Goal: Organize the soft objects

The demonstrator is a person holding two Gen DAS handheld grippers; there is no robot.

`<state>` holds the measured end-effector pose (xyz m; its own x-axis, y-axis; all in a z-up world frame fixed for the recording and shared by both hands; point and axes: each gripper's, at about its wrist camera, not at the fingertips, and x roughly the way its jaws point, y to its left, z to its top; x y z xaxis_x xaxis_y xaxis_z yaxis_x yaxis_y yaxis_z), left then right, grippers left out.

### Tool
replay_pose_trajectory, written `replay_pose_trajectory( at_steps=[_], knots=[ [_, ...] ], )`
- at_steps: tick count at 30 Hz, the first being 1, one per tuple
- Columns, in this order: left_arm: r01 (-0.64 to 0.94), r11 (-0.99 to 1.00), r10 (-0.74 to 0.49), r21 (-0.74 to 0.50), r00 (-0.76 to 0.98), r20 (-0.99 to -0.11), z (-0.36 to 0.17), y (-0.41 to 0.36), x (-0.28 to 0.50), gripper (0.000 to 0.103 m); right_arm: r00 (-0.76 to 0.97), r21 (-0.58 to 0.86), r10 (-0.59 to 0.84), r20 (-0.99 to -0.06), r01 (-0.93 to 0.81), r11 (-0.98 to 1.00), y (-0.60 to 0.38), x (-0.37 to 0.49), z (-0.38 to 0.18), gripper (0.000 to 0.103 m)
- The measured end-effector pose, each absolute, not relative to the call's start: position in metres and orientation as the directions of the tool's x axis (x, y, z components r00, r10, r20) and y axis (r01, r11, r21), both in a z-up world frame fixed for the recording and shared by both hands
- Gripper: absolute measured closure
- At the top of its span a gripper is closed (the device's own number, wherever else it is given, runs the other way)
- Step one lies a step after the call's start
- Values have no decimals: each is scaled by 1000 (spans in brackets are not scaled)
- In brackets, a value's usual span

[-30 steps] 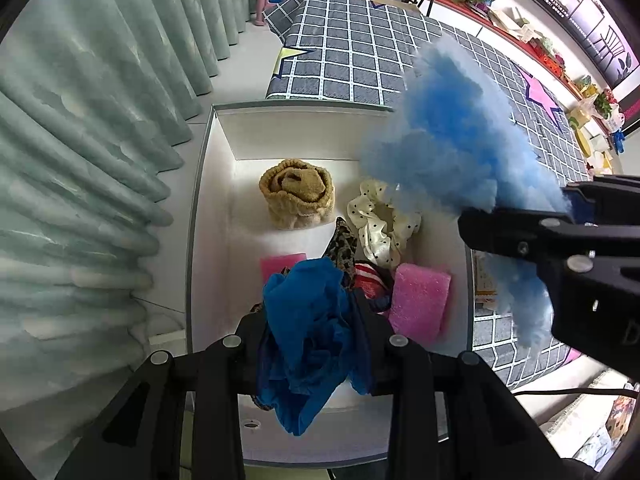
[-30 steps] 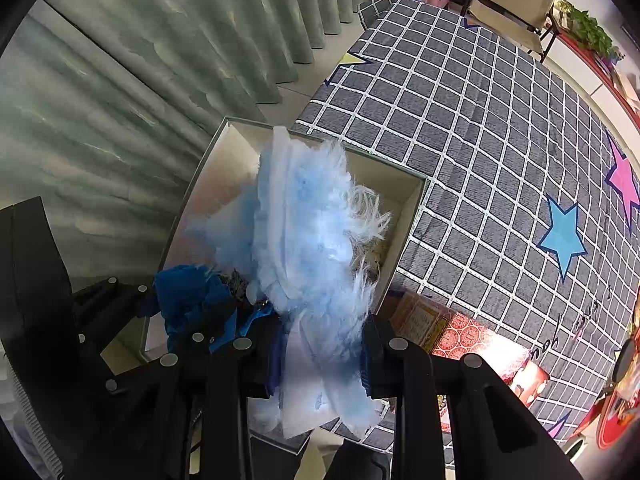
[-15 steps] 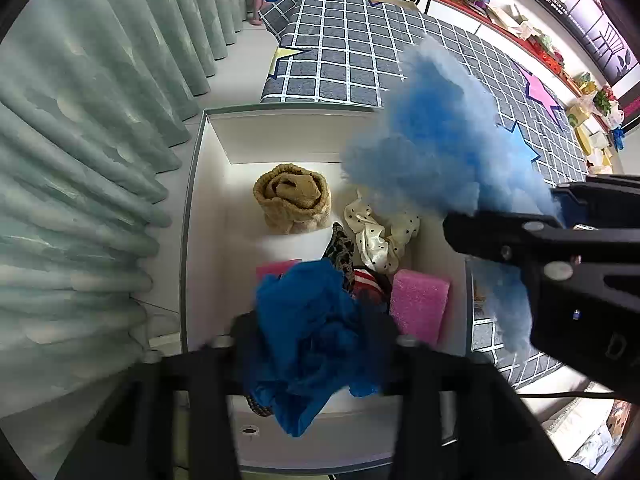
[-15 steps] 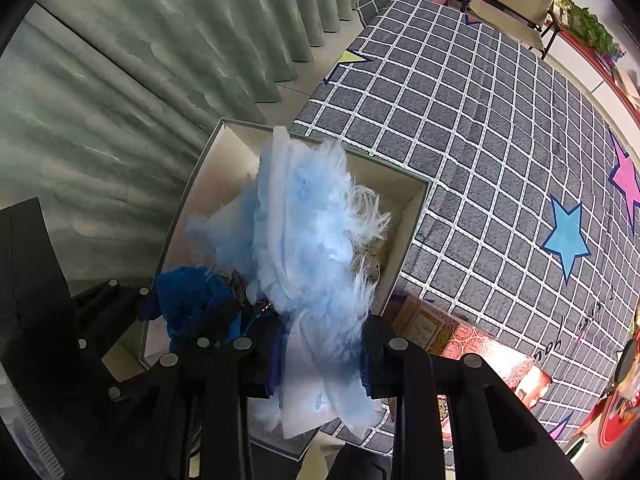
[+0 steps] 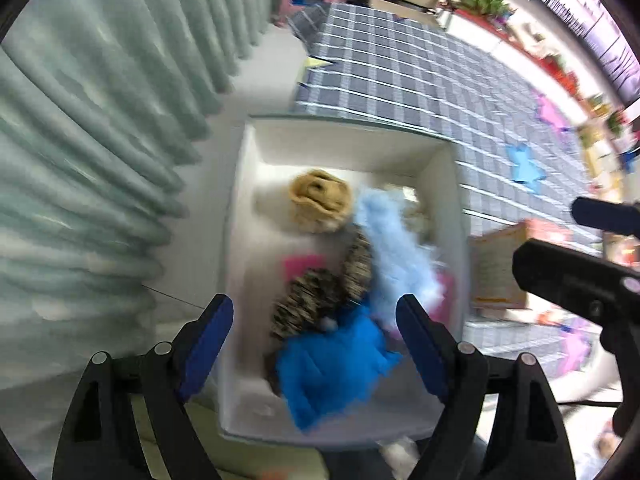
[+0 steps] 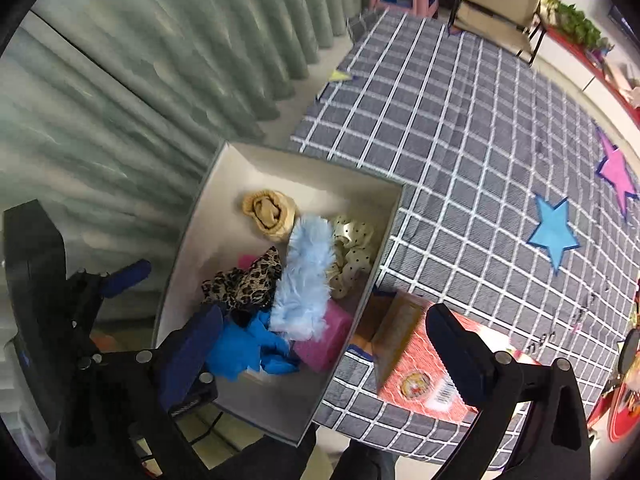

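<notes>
The left gripper [image 5: 314,330] hangs over the near end of the white box [image 6: 188,240], jaws spread wide and holding nothing. Inside the box lie, left to right, the bright blue cloth [image 6: 248,346] and the pale blue fluffy piece [image 6: 306,280]. Right of the box, the right gripper [image 6: 324,344] gapes wide too, empty.

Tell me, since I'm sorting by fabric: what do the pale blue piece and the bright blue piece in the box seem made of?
Pale blue piece: looks like long-pile faux fur, with wispy, fluffy edges. Bright blue piece: seems a thin matte cloth, crumpled into soft folds; exact fibre unclear.
</notes>
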<state>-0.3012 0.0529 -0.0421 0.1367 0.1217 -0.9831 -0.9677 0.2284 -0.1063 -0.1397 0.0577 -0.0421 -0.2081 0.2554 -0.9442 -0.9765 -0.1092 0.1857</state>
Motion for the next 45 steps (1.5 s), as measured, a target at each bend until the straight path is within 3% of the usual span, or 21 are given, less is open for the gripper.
replay_pose_trajectory(
  at_steps=[9, 18, 33, 45],
  knots=[
    [-961, 266, 137, -78, 118, -983, 0, 20, -296, 17, -192, 190, 283, -940, -981, -36, 17, -125, -13, 0],
    [-956, 289, 91, -57, 87, -992, -3, -2, -290, 17, -201, 208, 225, -953, -978, 8, -15, -128, -35, 0],
    [-945, 320, 154, 67, -18, -988, 10, -11, -289, 17, -197, 209, 251, -948, -978, 20, -23, -133, -31, 0],
    [-937, 340, 139, 78, -32, -990, 3, -15, -292, 17, -129, 133, 256, -958, -991, 0, -15, -136, -32, 0]
  ],
)
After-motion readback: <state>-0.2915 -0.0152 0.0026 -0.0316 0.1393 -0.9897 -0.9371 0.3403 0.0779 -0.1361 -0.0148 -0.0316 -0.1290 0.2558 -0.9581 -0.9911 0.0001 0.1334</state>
